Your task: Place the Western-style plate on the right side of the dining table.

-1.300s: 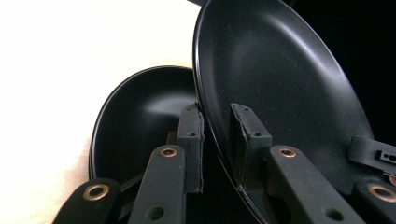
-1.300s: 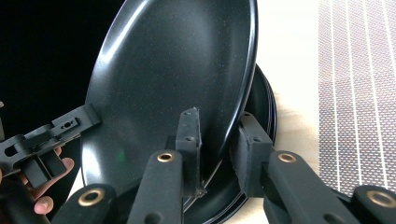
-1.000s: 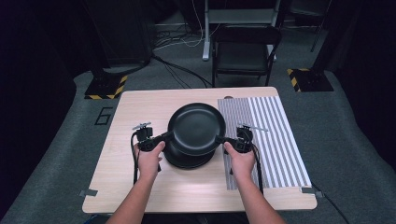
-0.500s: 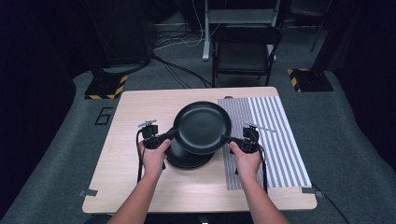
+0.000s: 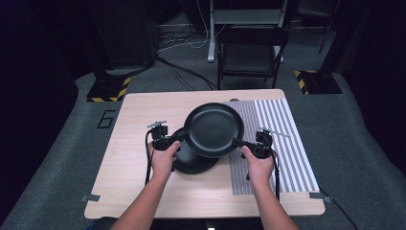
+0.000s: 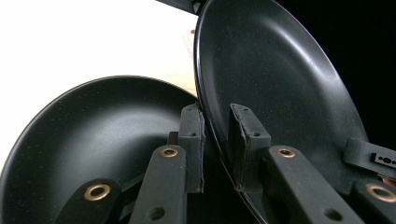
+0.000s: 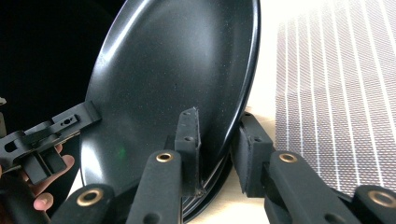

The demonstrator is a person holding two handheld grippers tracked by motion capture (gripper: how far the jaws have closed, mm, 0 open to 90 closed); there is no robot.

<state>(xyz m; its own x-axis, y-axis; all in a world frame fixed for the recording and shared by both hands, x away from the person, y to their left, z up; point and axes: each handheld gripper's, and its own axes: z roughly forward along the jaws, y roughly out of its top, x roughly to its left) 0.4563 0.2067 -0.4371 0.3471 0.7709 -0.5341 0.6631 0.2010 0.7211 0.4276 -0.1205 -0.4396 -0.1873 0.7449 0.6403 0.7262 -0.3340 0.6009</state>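
Left tongs (image 5: pixel 178 139) and right tongs (image 5: pixel 238 142) clamped on opposite rims of black plate (image 5: pixel 214 129), lifted above second plate (image 5: pixel 191 160), table (image 5: pixel 139 120) bare beyond.

Overhead view; two close plate (image 5: pixel 213 129) views

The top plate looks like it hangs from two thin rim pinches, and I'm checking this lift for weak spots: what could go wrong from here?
1. The top plate is clamped at opposite rim edges by the left gripper and right gripper; the glossy rim could slip out.
2. If the hands drift apart or tilt unevenly, it may twist free and drop onto the lower plate.
3. Its edge overhangs the striped mat; a low carry might snag it.
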